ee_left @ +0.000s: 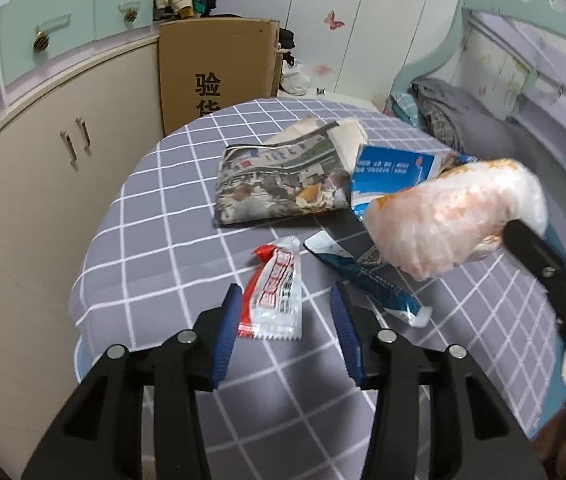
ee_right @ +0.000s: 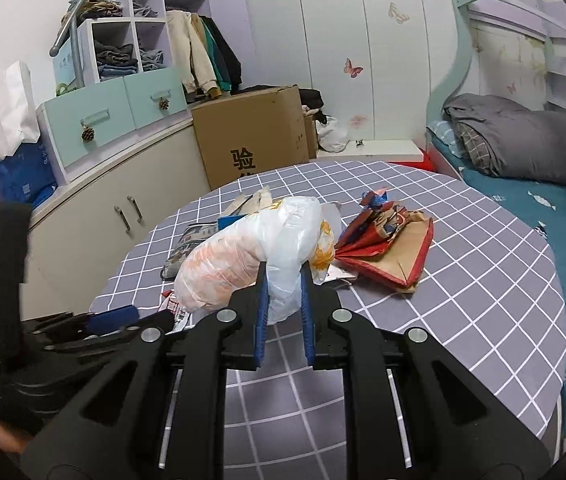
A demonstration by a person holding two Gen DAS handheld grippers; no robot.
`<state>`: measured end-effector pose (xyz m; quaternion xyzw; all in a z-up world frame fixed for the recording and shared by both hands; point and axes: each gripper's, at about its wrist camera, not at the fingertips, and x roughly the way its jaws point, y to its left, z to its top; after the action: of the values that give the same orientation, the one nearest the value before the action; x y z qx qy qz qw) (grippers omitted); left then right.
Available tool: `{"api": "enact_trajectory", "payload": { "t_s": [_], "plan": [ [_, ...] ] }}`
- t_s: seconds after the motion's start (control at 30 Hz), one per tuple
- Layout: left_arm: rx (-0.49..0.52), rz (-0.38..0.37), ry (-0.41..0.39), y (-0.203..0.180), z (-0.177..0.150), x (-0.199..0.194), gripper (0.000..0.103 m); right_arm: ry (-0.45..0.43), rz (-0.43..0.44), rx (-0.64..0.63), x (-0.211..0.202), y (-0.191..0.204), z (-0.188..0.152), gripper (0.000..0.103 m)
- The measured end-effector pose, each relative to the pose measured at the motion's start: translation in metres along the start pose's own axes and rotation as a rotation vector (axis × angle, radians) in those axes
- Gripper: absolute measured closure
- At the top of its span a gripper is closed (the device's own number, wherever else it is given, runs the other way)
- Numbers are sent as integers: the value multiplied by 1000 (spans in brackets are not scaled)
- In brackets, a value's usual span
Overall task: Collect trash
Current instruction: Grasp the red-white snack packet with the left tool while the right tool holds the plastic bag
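Note:
My right gripper [ee_right: 285, 276] is shut on a white and orange plastic bag [ee_right: 251, 256] and holds it above the round table [ee_right: 483, 280]; the bag [ee_left: 451, 216] hangs at the right of the left wrist view. My left gripper [ee_left: 286, 300] is open, low over the table, its fingers on either side of a red and white wrapper [ee_left: 277, 292]. A dark blue wrapper [ee_left: 363, 276] lies just right of it. A folded newspaper [ee_left: 279, 180] and a blue and white carton [ee_left: 395, 172] lie further back. Crumpled red and brown paper [ee_right: 387, 240] lies right of the bag.
The table has a grey checked cloth. A cardboard box [ee_right: 251, 132] stands behind it. Beige cabinets [ee_left: 43, 168] with mint drawers run along the left. A bed [ee_right: 523, 184] with a grey blanket is at the right.

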<state>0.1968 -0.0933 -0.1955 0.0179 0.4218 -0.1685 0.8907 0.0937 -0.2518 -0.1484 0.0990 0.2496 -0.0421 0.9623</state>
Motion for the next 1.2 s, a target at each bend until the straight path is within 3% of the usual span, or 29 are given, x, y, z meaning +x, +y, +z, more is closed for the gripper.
{"api": "enact_trajectory", "payload": {
  "t_s": [0.03,0.1,0.2,0.47,0.6,0.67,0.7,0.73,0.77,0.8,0.97,1.1,1.2],
  "plan": [
    [6,7,5,-1,1,3,65,0,1,0,1,-2,0,89],
    [5,19,28,-2,3,12,90,0,8,2,1,-4,0,89],
    [-4,7,42,1,0,18,103,-3,16,1,0,-3,2,89],
    [-159,-89,-33,47,-12,-14,103,-12,40,-34,-1,19,5,89],
    [-191,-93,-62,58,-12,-21,103,-9,58,-32,0,30,10,89],
    [-192,-125,-30,54,-10,-14,100,-11,49,-36,1,32,10,89],
    [-181,-122,-17,51,-10,-11,93,-8,44,-38,2,32,9,89],
    [-158,-94,-10,44,-10,-8,72,-5,40,-41,2,33,8,89],
    [-136,-62,-18,38,-10,-6,42,-3,35,-42,3,32,7,88],
    [-112,-45,-40,33,-10,-7,39,-1,31,-41,4,31,7,88],
    [-15,-13,10,12,-5,12,39,-2,15,-40,9,21,8,88],
    [88,112,21,-5,-1,23,66,0,18,-33,13,17,7,89],
    [92,110,27,-6,2,21,76,2,24,-31,14,19,5,89]
  ]
}}
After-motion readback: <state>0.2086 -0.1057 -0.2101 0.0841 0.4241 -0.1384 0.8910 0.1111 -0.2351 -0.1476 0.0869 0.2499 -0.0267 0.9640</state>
